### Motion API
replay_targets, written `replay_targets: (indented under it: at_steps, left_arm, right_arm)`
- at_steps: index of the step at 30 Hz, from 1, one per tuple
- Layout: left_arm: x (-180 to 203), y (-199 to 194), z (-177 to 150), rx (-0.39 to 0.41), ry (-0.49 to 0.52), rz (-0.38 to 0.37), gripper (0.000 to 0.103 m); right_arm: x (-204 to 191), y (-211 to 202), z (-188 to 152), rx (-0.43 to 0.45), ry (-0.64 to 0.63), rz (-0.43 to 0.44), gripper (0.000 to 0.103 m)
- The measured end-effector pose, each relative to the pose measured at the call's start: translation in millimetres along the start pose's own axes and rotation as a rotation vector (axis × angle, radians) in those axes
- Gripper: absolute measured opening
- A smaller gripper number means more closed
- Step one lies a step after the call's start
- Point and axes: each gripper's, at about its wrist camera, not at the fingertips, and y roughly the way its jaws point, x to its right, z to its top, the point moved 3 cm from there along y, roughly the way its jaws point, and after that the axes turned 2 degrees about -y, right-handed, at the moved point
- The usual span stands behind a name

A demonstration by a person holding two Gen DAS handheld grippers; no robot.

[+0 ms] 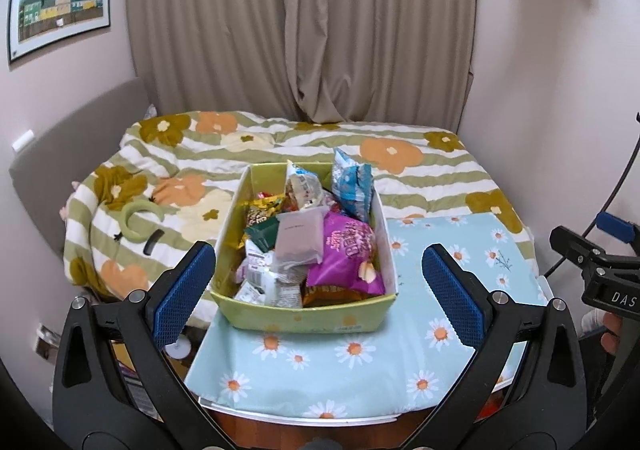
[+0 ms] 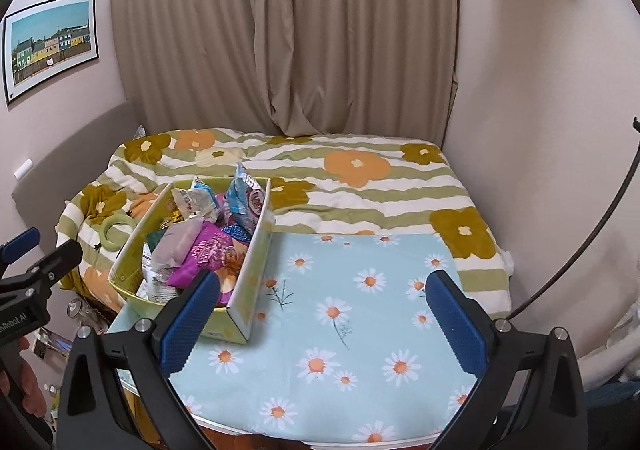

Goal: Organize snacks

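Snacks [image 1: 320, 242] fill the green box [image 1: 304, 316], which sits on the daisy-print tablecloth [image 1: 352, 374] in front of the bed [image 1: 400, 161]. Left gripper [image 1: 318, 296] and right gripper [image 2: 326, 324]: jaws spread wide, nothing held, both clear of the box.

A beige curtain [image 1: 304, 25] hangs at twelve o'clock, closed and falling in folds behind a bed [image 1: 420, 169] spread with a green-striped quilt of orange and olive flowers. At ten o'clock a framed picture [image 1: 60, 5] of coloured houses hangs on the wall. A green ring [image 1: 136, 223] lies on the quilt at nine o'clock. A pale blue daisy-print cloth [image 2: 360, 314] covers the surface nearest the cameras.
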Motion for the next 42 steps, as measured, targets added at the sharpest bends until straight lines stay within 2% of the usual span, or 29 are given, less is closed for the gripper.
replay_targets:
  at_steps: [5, 16, 42]
  left_arm:
    - [11.1, -4.6, -1.7, 0.005, 0.017, -0.009, 0.103]
    - [21.6, -7.9, 0.6, 0.017, 0.033, -0.012, 0.102]
    - [21.3, -11.6, 2.9, 0.034, 0.043, -0.015, 0.102]
  right_arm:
    - [2.2, -6.6, -0.7, 0.018, -0.015, -0.025, 0.102]
    - [5.9, -11.6, -2.1, 0.028, -0.005, -0.022, 0.102]
    - [5.9, -13.8, -0.8, 0.031, -0.002, -0.019, 0.102]
